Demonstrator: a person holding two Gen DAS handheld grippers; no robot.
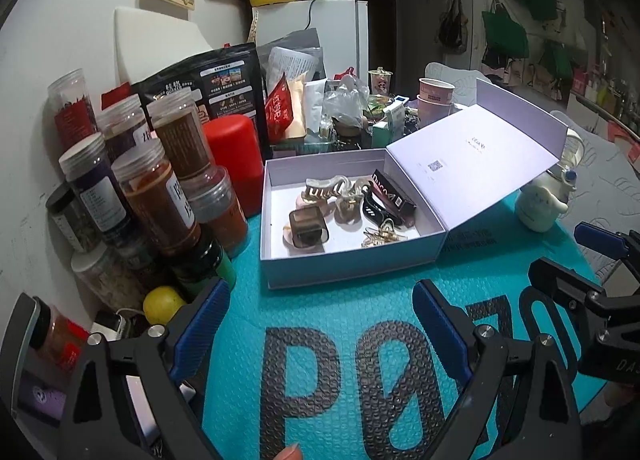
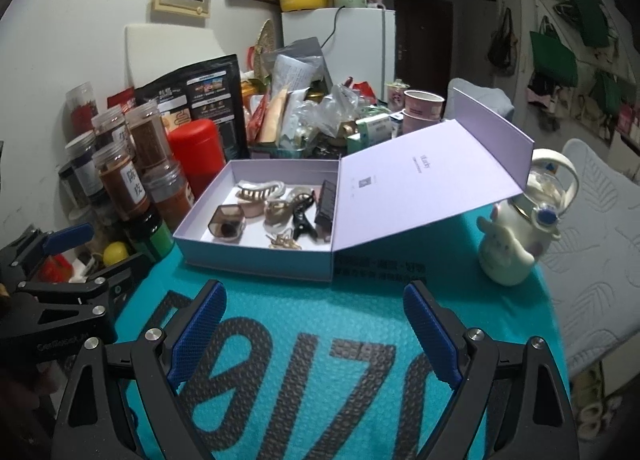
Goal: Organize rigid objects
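2 blue-padded grippers, left [image 1: 320, 336] and right [image 2: 316, 334], both wide open, empty, above teal mat [image 2: 320, 300], lavender lidded box [image 2: 256, 260] holding hair clips [image 2: 260, 190] just ahead

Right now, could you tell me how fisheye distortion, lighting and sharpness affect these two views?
Left wrist view: strong barrel distortion, black corners; the open box is sharp, while the room at right is dim. Right wrist view: the same bending at the edges; the lid is evenly lit with no glare, and the doorway behind is dark.
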